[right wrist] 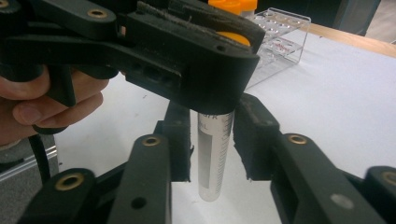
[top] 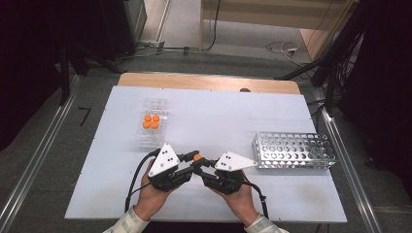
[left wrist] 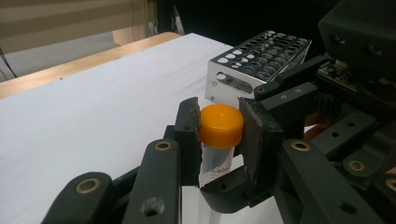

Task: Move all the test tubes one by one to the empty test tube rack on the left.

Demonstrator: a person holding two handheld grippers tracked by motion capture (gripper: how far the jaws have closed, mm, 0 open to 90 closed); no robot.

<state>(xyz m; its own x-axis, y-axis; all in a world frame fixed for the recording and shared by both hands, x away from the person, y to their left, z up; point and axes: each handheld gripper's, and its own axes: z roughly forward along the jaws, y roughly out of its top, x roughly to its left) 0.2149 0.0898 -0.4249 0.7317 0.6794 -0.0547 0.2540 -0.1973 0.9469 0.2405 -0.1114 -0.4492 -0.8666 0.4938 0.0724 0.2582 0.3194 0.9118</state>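
Left gripper view: left gripper (left wrist: 219,135) clamps orange-capped clear plastic tube (left wrist: 220,125) at its cap, axis upright; right gripper (right wrist: 212,142) (jaws released) straddles the tube body.

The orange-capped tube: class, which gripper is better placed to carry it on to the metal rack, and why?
Left. The left gripper is shut on the orange cap of the tube; the right gripper jaws stand open around its body, gaps showing. The metal rack lies on the right.
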